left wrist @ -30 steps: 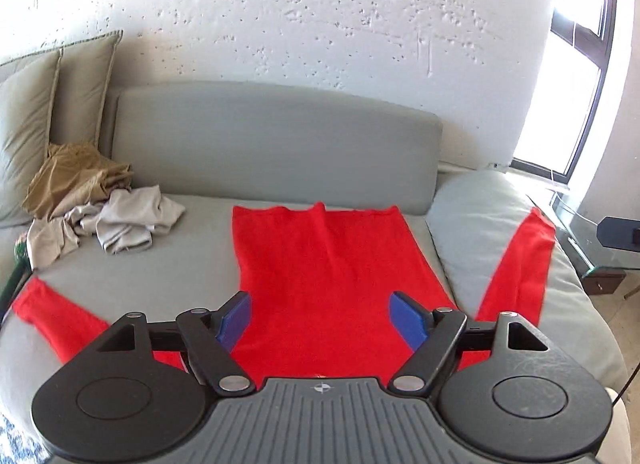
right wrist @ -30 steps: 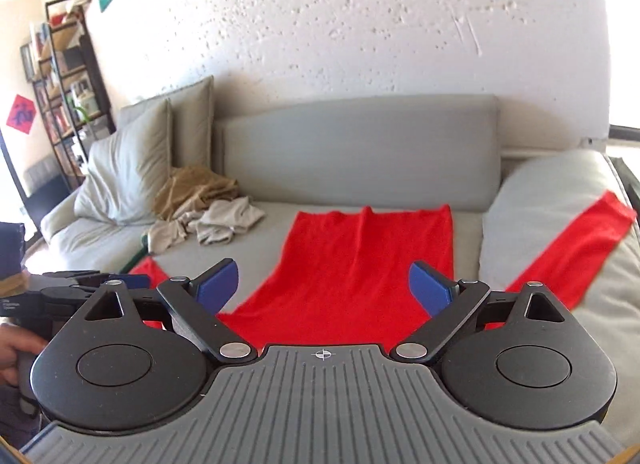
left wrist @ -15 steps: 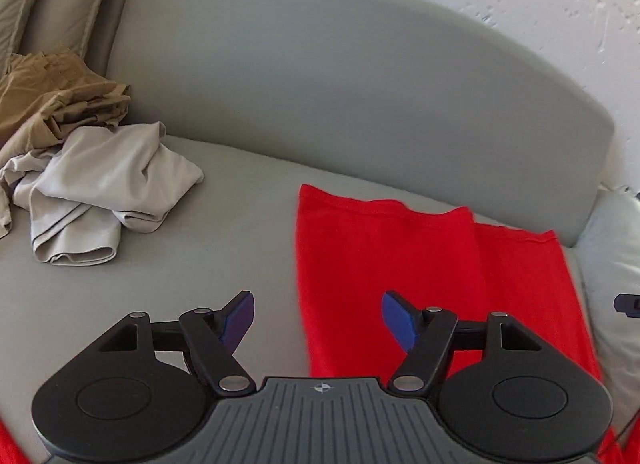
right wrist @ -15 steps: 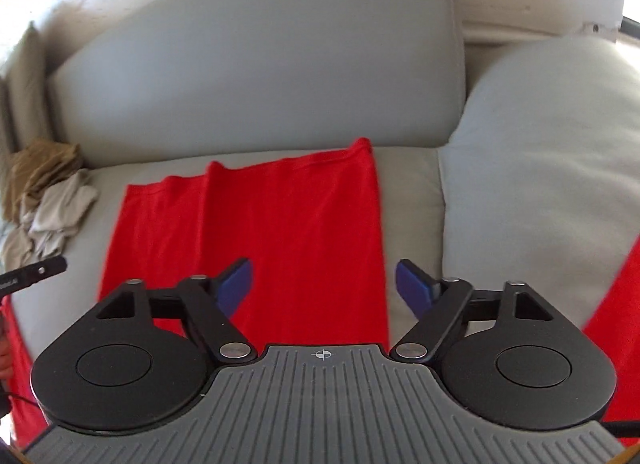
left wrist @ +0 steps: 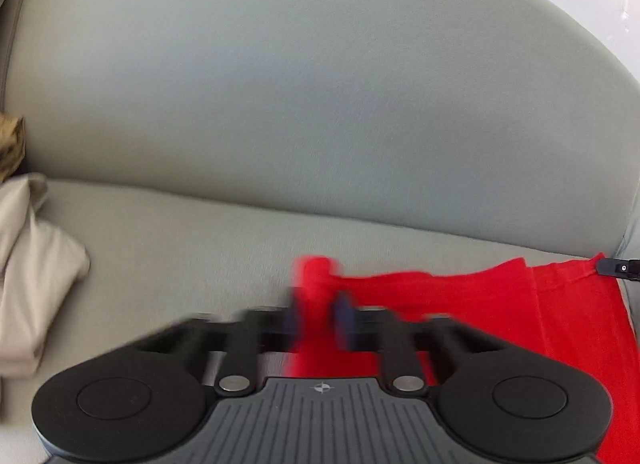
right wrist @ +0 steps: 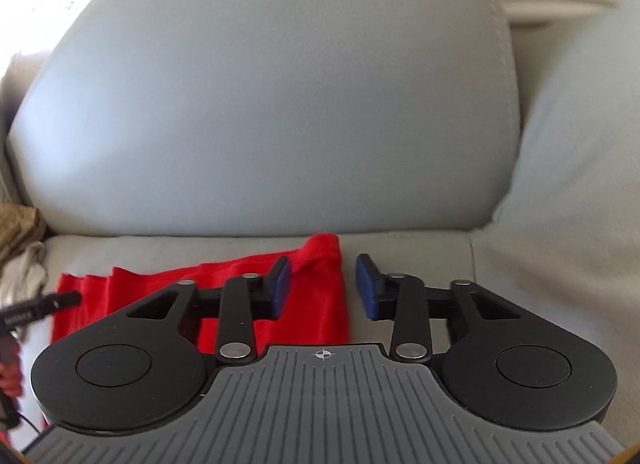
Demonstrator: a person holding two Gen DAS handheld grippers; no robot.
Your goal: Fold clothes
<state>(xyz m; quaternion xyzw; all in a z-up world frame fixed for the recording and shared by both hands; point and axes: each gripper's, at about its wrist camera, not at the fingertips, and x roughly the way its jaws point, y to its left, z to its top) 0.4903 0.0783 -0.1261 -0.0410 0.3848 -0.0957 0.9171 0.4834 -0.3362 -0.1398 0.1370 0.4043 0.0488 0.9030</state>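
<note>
A red garment (left wrist: 480, 304) lies flat on the grey sofa seat (left wrist: 180, 248), its far hem near the backrest. My left gripper (left wrist: 320, 316) is blurred at the hem's left corner, its jaws closing to a narrow gap with red cloth pinched between them. In the right wrist view the red garment (right wrist: 160, 288) ends at its right corner, which sits between the blue pads of my right gripper (right wrist: 323, 288). Those jaws are closing but still stand apart, the right pad (right wrist: 366, 288) off the cloth. Each view shows a black tip of the other gripper at the opposite corner.
The grey backrest (right wrist: 280, 104) rises just behind the hem. A bulky grey side cushion (right wrist: 580, 184) stands on the right. Crumpled beige clothes (left wrist: 32, 284) and a tan garment (right wrist: 16, 228) lie on the seat to the left.
Both grippers have moved down and forward to the far hem of the red garment. Their jaws have narrowed, the left one much more than the right.
</note>
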